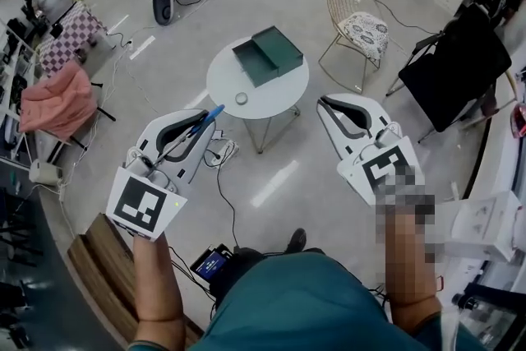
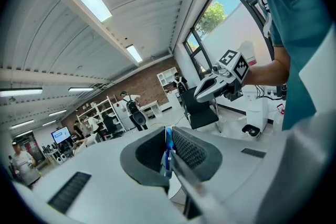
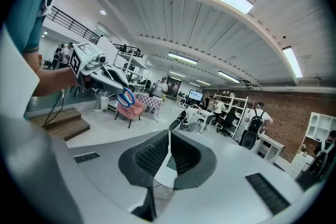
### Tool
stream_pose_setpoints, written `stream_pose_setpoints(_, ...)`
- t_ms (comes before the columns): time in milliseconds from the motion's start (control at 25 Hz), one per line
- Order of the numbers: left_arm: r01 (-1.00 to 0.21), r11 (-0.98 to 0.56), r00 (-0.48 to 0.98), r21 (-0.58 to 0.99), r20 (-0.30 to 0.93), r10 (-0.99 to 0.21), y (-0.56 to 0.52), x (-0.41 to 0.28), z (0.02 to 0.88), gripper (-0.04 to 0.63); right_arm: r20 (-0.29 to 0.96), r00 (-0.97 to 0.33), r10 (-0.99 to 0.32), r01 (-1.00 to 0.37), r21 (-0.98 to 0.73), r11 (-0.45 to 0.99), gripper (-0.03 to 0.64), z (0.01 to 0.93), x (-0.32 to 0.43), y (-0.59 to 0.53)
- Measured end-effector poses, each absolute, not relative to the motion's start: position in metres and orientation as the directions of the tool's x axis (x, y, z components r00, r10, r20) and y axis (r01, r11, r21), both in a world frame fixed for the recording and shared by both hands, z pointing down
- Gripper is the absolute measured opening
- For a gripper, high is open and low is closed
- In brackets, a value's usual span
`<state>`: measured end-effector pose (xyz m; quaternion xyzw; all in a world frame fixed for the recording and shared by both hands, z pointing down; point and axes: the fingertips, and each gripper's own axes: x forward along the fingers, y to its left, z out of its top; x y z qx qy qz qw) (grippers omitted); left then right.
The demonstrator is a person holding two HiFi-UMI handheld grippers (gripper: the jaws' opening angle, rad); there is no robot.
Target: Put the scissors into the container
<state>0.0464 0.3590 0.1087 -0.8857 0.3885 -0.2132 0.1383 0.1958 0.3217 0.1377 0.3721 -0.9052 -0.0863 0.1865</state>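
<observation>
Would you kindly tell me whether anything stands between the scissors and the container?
Nothing visible does. The left gripper holds the scissors short of the table, and the container lies open on it, uncovered.

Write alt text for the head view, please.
The left gripper holds blue-handled scissors clamped in its jaws, short of a round white table bearing an open green container. The right gripper beside it is shut and empty.
</observation>
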Motion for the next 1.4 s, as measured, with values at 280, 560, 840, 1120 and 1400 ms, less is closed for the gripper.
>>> stream_pose_setpoints(280,-0.581,-0.692,0.639,-0.428,0.287,-0.713,0.330,0.108,0.105,0.054,0.263,-0.618,-0.741,-0.695,0.256,0.671,0.040,0.146,0.262,0.303)
stream_pose_setpoints(560,-0.526,-0.742,0.700,-0.417,0.283,-0.655,0.285,0.130,0.107,0.054,0.275,-0.547,-0.791,-0.749,0.262,0.608,0.040,0.148,0.289,0.276)
stream_pose_setpoints(840,-0.471,-0.793,0.769,-0.387,0.260,-0.584,0.222,0.116,0.122,0.054,0.293,-0.454,-0.841,-0.793,0.298,0.532,0.040,0.150,0.279,0.234)
stream_pose_setpoints(1120,-0.428,-0.821,0.818,-0.378,0.225,-0.530,0.152,0.074,0.110,0.054,0.314,-0.393,-0.865,-0.816,0.315,0.485,0.040,0.135,0.229,0.177)
stream_pose_setpoints(1400,-0.397,-0.840,0.843,-0.371,0.214,-0.493,0.093,0.028,0.107,0.054,0.325,-0.349,-0.879,-0.830,0.329,0.451,0.040,0.129,0.182,0.131)
